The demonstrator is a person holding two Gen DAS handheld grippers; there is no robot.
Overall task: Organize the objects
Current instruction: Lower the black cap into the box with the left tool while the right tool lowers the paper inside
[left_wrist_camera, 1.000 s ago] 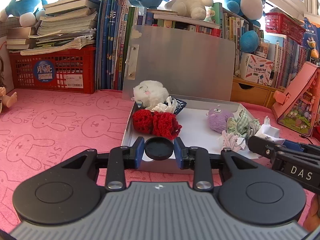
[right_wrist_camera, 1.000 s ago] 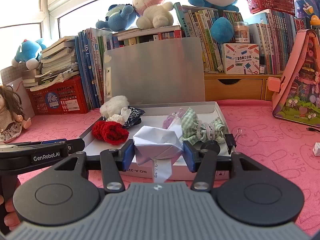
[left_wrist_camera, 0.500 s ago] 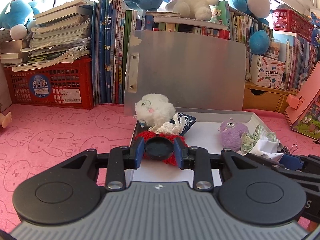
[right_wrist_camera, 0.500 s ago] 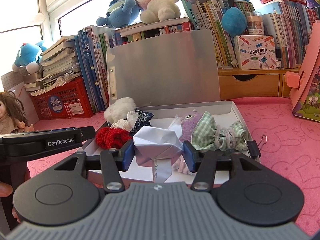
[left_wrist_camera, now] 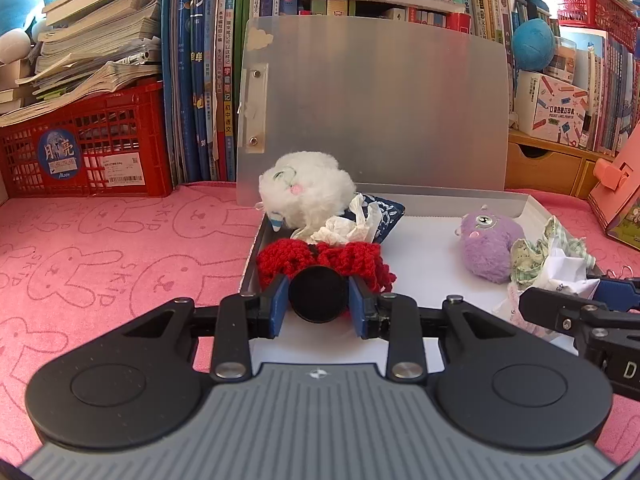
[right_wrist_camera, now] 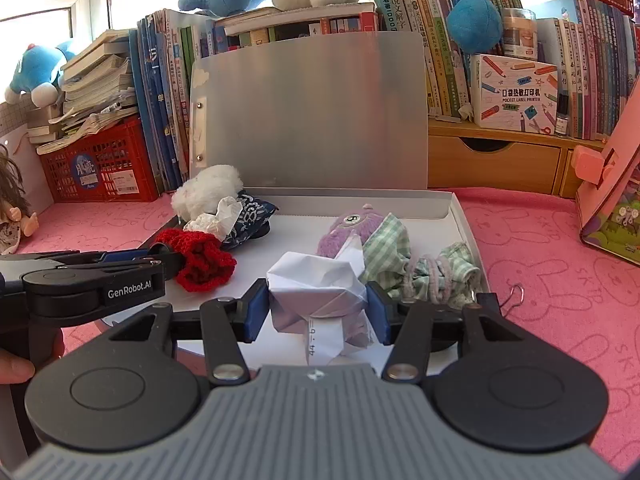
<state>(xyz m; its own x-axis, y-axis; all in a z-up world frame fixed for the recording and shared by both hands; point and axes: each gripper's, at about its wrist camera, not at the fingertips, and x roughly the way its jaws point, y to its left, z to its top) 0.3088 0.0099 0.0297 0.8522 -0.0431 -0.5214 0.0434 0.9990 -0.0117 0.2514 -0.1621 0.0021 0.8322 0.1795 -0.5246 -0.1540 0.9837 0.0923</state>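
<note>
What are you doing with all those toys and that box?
A person is tidying small things into the open white box, holding a gripper in each hand. The left gripper is shut on a round black disc, held over the red knitted piece. The right gripper is shut on a crumpled white paper wad, held over the box near the purple fuzzy toy and green checked cloth.

red crate point(left_wrist_camera: 86, 152) | upright books point(left_wrist_camera: 200, 80) | pink mat point(left_wrist_camera: 100, 260) | label-printer box point(right_wrist_camera: 514, 92)
</note>
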